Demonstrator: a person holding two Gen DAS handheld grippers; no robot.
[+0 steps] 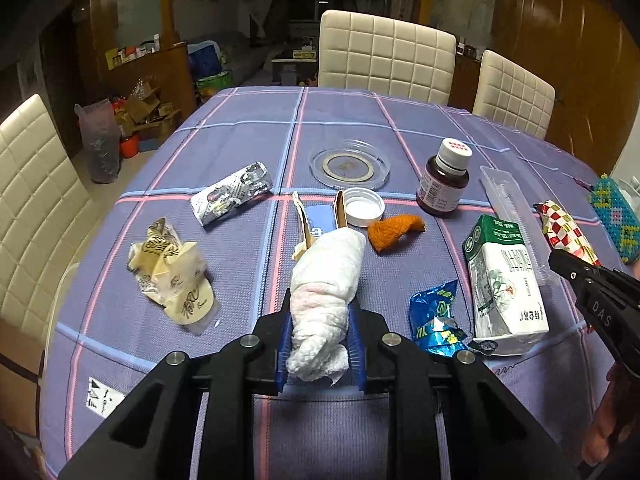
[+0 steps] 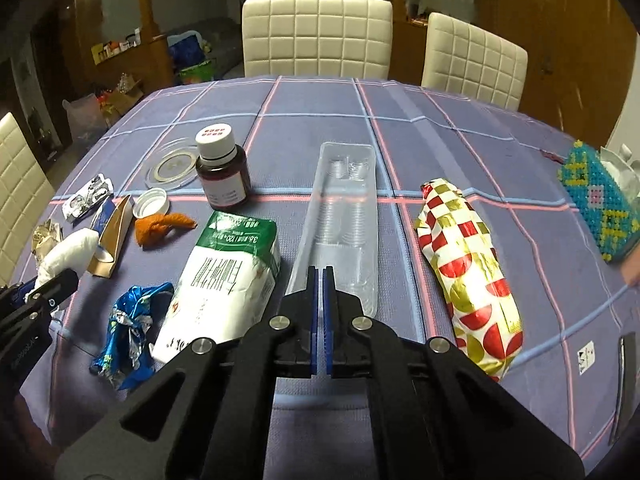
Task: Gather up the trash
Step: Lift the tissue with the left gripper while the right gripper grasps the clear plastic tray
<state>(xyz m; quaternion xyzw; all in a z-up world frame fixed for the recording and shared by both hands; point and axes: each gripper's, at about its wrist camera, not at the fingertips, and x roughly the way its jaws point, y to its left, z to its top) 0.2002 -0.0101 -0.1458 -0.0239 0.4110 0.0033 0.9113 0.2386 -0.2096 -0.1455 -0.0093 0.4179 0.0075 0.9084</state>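
With your left tongs (image 1: 320, 344) clamped on the crumpled white tissue wad (image 1: 326, 292) above the table (image 1: 240, 152) and your right tongs (image 2: 320, 280) pinched shut, apparently nipping the clear plastic tray (image 2: 340, 216), lift both slowly so neither slips.

Both views were evenly lit from overhead, the tablecloth (image 1: 240, 264) bright while the room behind stayed dim. Shadows under the litter were soft and short. Glare glinted off the foil wrapper (image 2: 128, 328). Fisheye distortion bowed the table's edges; corners darkened to black, and edge detail smeared slightly.
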